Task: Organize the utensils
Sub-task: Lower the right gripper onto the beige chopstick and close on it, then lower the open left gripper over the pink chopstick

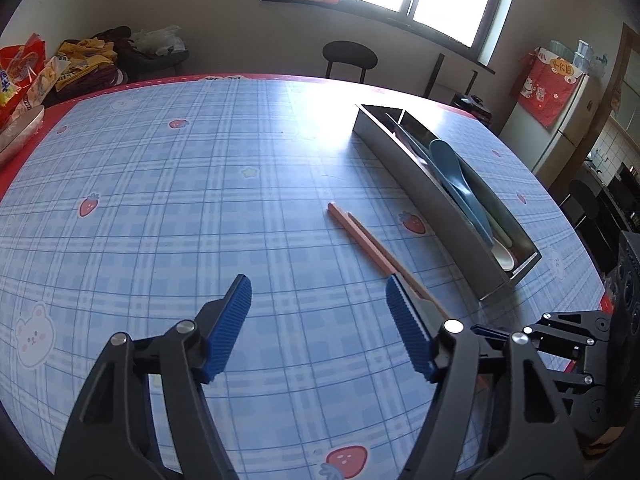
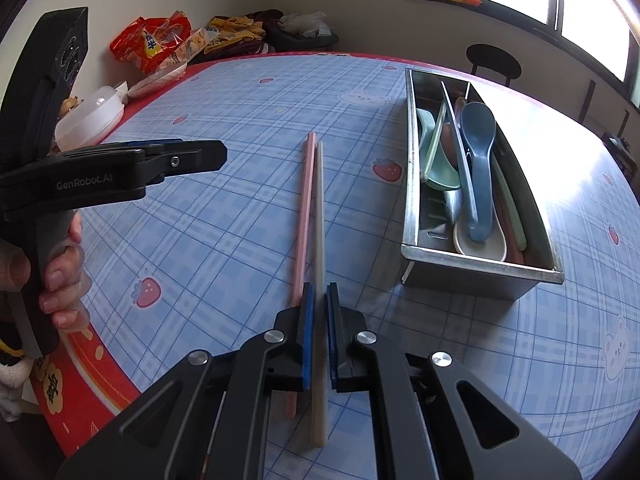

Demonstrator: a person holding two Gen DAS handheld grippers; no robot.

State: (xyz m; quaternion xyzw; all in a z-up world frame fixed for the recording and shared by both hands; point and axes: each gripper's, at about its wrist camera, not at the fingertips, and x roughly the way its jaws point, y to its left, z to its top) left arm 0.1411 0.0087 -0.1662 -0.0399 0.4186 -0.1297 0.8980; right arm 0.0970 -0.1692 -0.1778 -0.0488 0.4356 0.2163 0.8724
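Right gripper (image 2: pixel 319 300): blue pads clamped tight on the pale beige chopstick (image 2: pixel 319 264), grip near its rear end, stick running straight ahead along my fingers with its far end toward the middle of the table. I can't tell whether that far end is down on the cloth. Pink chopstick (image 2: pixel 303 216) lies just beside it on the left, touching or nearly so along the length, not gripped; its near end passes under my left finger.

Left gripper (image 1: pixel 318 300): jaws partly open, nothing between them, held above bare blue plaid tablecloth (image 1: pixel 160 220). I see it side-on from the right wrist camera, with a hand (image 2: pixel 60 276) wrapped around its handle.

Long stainless steel utensil tray (image 2: pixel 480 270) sits right of the chopsticks, apart from them, split lengthwise by a divider. Blue plastic spoon (image 2: pixel 478 152) lies on top in the right compartment over a cream spoon (image 2: pixel 480 246); a green spoon (image 2: pixel 434 152) is in the left one.
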